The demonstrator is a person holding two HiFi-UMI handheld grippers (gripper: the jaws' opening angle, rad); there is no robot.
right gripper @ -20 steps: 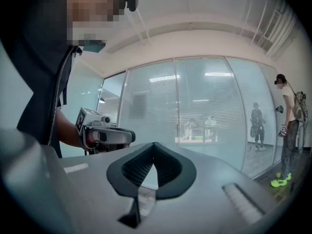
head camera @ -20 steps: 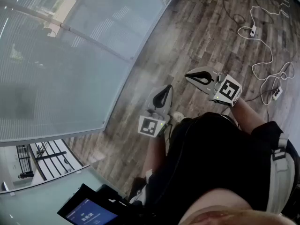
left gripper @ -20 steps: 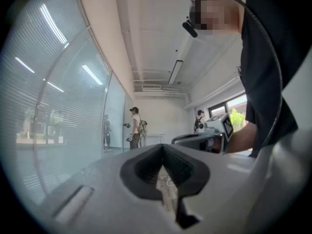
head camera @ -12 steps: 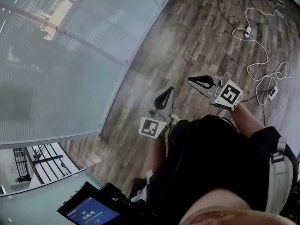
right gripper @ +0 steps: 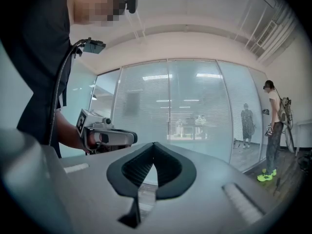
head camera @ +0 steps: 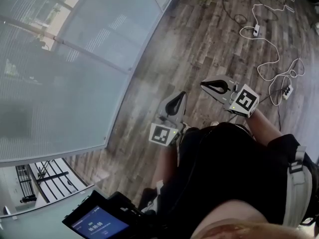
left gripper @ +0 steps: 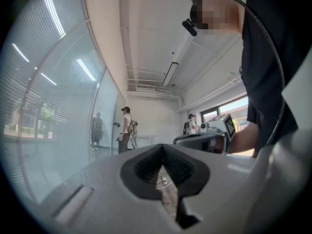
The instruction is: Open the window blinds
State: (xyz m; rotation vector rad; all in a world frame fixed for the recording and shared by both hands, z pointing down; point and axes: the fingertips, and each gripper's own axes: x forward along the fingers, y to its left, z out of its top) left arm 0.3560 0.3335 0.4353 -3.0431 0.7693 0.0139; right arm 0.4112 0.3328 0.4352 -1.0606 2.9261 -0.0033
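Window blinds (head camera: 55,83) hang lowered over the glass wall on the person's left, so by the look of it none of the opening is done. The left tool (head camera: 178,97) and right tool (head camera: 205,85) are both pressed together on nothing, level above the wooden floor (head camera: 199,39), well apart from the blinds; no cord or wand shows

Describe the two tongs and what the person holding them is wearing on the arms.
Both the left tongs and right tongs are light grey tapered shells with black ribbed pads around a teardrop-shaped opening. Each carries a white cube printed with black square markers. The person wears a black short-sleeved shirt.
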